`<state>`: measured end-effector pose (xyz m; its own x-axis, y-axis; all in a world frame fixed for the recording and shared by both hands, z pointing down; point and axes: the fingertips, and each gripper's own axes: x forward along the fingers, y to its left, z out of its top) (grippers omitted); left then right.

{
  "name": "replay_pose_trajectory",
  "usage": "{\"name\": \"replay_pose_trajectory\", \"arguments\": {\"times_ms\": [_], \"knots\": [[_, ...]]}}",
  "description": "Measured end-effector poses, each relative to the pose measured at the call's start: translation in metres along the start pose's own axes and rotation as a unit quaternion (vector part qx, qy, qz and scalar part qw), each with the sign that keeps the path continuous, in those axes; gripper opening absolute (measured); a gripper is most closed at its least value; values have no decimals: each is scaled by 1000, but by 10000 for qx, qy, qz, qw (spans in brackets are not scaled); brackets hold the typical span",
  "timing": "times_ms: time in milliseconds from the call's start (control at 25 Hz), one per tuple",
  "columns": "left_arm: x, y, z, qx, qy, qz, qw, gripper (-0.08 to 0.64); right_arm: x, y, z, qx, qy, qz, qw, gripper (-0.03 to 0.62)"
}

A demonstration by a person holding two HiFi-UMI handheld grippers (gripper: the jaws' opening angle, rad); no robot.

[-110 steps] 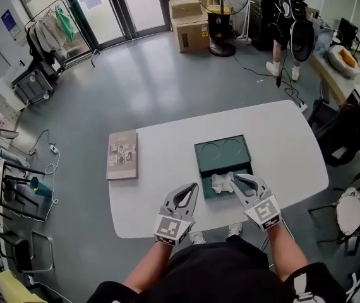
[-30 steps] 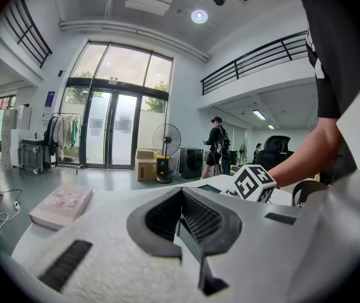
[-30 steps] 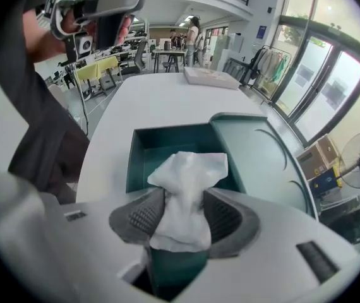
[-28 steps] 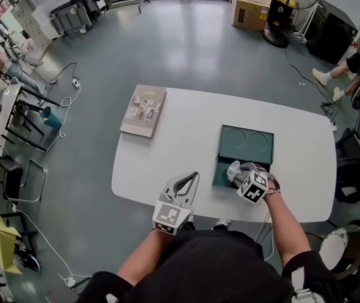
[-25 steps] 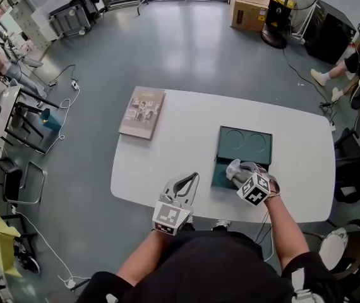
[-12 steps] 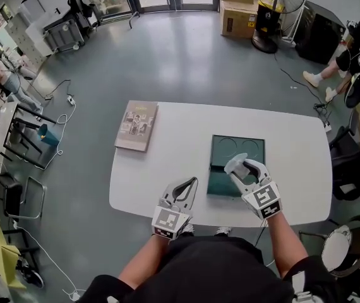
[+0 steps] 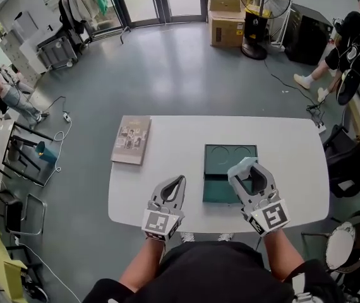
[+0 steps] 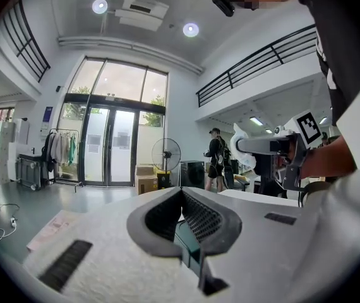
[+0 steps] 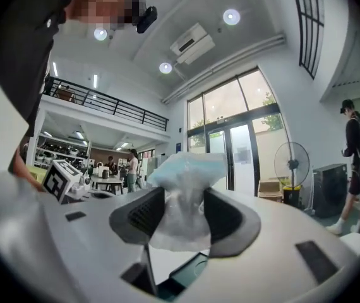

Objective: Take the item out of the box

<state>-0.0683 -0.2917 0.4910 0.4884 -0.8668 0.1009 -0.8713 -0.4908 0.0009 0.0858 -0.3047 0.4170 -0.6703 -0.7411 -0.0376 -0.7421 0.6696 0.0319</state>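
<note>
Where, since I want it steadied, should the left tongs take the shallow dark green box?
Probably its left wall, from above, one jaw inside and one outside. The shallow dark green box lies flat, open-topped on the white table, so its upright rim is the only thin part. That wall is nearest the shut, empty left tongs; the right tongs hold the pale crinkled packet.

The smooth white desk [image 7: 167, 163] looks matt, the dark green rectangular box [image 7: 216, 188] likewise; the pale blue packet [image 9: 183, 197] is crinkly clear plastic.
</note>
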Motion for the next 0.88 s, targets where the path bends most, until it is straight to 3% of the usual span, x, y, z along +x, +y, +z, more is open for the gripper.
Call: {"name": "replay_pose_trajectory", "arguments": {"times_ms": [200,440,880], "knots": [[3,-3,8,-71,-69,13,9999,12,-14,-11,3,205,-186,-332,9991,202],[10,-21,13,-90,-100,-194,9997,12,-25,-22,10,121,-247,-594,9979,178],[13,-27,16,50,-47,-190,9998,12,-31,-21,15,-54,-263,-674,9974,160]]}}
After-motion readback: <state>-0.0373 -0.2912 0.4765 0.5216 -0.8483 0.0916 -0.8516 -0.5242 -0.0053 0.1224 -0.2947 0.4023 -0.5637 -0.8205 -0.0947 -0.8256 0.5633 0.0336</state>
